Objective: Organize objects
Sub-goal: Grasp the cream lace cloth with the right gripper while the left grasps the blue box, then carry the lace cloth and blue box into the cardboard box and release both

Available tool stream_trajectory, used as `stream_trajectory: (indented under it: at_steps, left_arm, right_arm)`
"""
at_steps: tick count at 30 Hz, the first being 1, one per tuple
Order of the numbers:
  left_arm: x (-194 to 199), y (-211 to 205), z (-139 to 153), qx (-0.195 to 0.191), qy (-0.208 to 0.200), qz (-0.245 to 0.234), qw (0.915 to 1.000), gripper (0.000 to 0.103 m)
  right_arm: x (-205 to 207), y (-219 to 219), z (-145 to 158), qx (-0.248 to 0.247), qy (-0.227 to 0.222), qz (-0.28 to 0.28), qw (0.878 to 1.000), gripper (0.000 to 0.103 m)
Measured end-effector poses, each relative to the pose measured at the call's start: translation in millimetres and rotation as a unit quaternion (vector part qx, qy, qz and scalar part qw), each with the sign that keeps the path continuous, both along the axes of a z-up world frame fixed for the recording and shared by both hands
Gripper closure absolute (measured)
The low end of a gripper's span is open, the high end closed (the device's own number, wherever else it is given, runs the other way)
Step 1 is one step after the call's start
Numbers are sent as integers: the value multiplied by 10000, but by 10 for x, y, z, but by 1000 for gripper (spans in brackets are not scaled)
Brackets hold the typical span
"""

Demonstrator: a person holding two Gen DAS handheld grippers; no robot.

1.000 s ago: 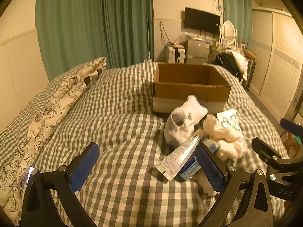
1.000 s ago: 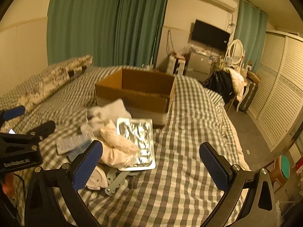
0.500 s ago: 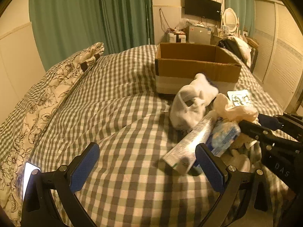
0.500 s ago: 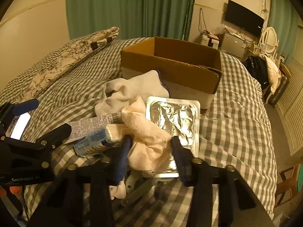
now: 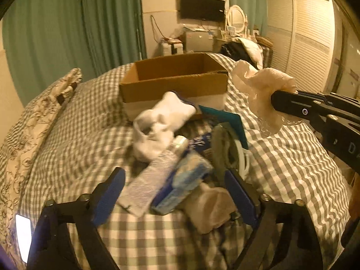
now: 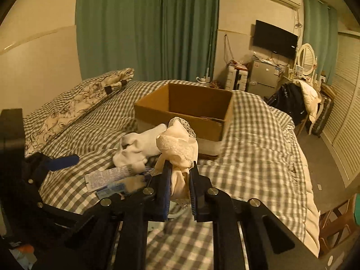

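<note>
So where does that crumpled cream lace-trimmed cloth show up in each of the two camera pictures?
Left wrist view: the crumpled cream lace-trimmed cloth hangs at upper right, pinched by the right gripper, above the checked bedspread.
Right wrist view: the cloth sits at centre, clamped between the right gripper pads.
Shared landmark: the open brown cardboard box, just behind the cloth.

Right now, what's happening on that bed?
A person with a gripper in each hand is sorting a pile into the cardboard box. The right gripper has just been closing and is shut on the cream lace cloth, holding it up clear of the pile. The left gripper, open though its jaws have just been narrowing, straddles the tube and blue packet. The white sock lies on the bed. The box looks empty.
</note>
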State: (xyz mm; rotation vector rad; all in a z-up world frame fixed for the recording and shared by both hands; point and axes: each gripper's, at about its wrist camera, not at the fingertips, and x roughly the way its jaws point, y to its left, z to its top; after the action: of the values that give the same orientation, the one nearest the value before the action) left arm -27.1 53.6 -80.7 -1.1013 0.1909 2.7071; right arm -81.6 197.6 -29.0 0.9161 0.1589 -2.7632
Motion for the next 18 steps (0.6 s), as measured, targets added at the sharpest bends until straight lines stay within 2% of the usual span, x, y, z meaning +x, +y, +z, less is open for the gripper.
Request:
stream_trajectory:
  at_steps: [2, 5, 7, 9, 16, 18]
  left_arm:
    - [-79, 59, -59, -42, -106, -65, 9999, 22]
    - [-168, 105, -136, -96, -235, -117, 9996, 37]
    - [-224, 124, -178, -42, -332, -187, 9993, 54]
    - [-239, 133, -186, -12, -373, -243, 9990, 65]
    - [-154, 112, 8, 54, -182, -248, 9995, 80]
    - [-108, 87, 113, 114, -93, -230, 9996, 81]
  right_arm:
    - [-2, 53, -29, -40, -48, -26, 10000, 89]
    - [-27, 88, -82, -66, -130, -25, 9999, 90]
    - [-36, 115, -113, -75, -179, -16, 9998, 90]
    - [-37, 134, -133, -72, -206, -28, 9998, 90]
    - [8, 191, -126, -67, -204, -96, 9997, 90]
    - [38, 190, -81, -53, -163, -107, 9998, 90]
